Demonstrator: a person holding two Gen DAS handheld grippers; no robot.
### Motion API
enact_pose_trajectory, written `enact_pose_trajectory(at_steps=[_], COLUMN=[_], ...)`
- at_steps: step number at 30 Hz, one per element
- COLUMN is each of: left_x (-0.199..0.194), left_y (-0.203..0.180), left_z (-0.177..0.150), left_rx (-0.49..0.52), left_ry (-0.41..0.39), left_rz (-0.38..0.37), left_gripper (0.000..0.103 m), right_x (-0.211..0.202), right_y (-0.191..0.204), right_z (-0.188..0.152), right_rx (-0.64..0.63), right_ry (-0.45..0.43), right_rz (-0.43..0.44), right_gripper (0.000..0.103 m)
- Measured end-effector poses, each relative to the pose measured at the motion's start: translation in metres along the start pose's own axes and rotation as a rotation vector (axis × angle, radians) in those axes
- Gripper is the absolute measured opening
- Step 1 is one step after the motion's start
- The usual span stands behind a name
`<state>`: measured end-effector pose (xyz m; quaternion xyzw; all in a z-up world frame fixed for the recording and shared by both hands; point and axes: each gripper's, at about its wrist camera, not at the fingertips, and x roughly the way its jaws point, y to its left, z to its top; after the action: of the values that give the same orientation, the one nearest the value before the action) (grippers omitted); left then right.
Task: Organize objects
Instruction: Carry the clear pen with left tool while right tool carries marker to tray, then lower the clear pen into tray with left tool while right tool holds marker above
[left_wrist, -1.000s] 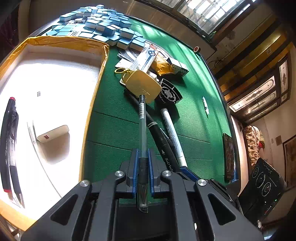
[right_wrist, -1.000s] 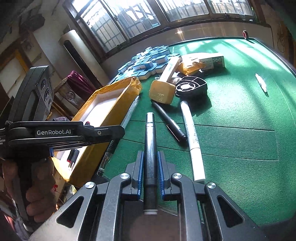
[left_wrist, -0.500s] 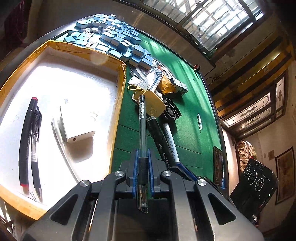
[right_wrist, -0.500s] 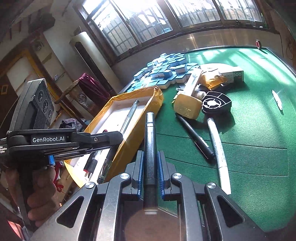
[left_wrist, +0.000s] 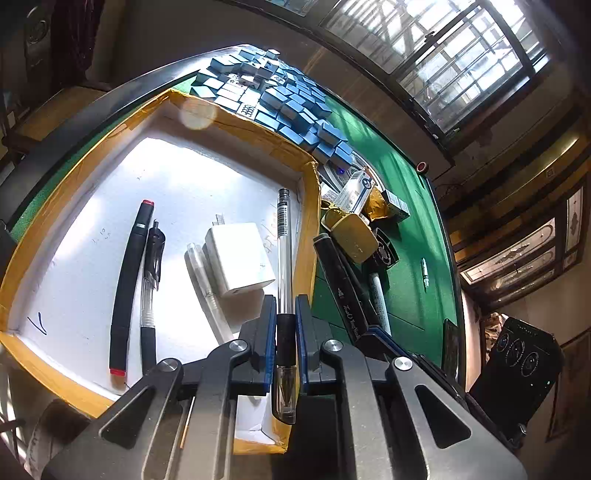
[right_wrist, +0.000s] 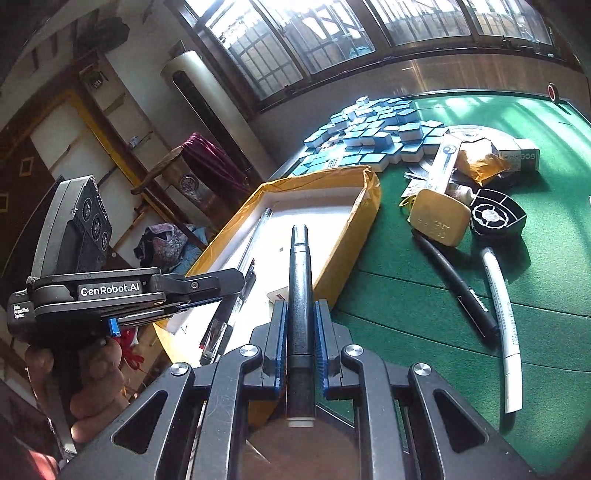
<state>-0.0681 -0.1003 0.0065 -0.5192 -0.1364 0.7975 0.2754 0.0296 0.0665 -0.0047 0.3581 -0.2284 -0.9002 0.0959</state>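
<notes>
My left gripper (left_wrist: 285, 321) is shut on a clear gel pen (left_wrist: 283, 243) and holds it over the right side of the white tray with yellow taped walls (left_wrist: 310, 206). In the tray lie a black marker with red ends (left_wrist: 127, 280), a black clicker pen (left_wrist: 149, 291), a white pen (left_wrist: 207, 288) and a white charger (left_wrist: 240, 260). My right gripper (right_wrist: 300, 314) is shut on a black marker (right_wrist: 300, 280), held at the tray's near right wall (right_wrist: 351, 236). The left gripper (right_wrist: 207, 284) and its clear pen (right_wrist: 251, 243) show in the right wrist view.
On the green felt table (right_wrist: 424, 317) right of the tray lie a black marker (right_wrist: 456, 288), a white marker (right_wrist: 504, 325), a gold tin (right_wrist: 439, 218), a black fan (right_wrist: 496, 216) and packets. A heap of blue tiles (right_wrist: 373, 140) sits behind the tray.
Both grippers have moved left from over the felt to the tray, each still holding its pen. The left pen now hangs over the tray's inside.
</notes>
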Motion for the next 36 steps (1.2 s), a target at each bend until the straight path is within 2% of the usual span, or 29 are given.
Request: enact_pose_trajectory(at_steps=[9, 14, 24, 36], left_x=[0.003, 0.009, 0.020, 0.028], left_y=[0.032, 0.041, 0.048, 0.054], left_z=[-0.003, -0.006, -0.010, -0.016], left_rx=[-0.050, -0.051, -0.029, -0.026], left_ry=[-0.004, -0.002, 0.003, 0.038], left_rz=[0.070, 0.126, 0.204, 0.217], left_gripper=[0.008, 0.008, 0.008, 0.008], right_x=[0.024, 0.050, 0.091, 0.121], right_y=[0.010, 0.009, 0.013, 0.016], right_z=[0.025, 0.040, 0.063, 0.070], right_rx=[-0.001, 0.038, 0.025, 0.004], right_ry=[0.009, 0.053, 0.129, 0.186], right_rz=[0.007, 0.018, -0.050, -0.118], right_gripper=[0.013, 0.013, 0.013, 0.013])
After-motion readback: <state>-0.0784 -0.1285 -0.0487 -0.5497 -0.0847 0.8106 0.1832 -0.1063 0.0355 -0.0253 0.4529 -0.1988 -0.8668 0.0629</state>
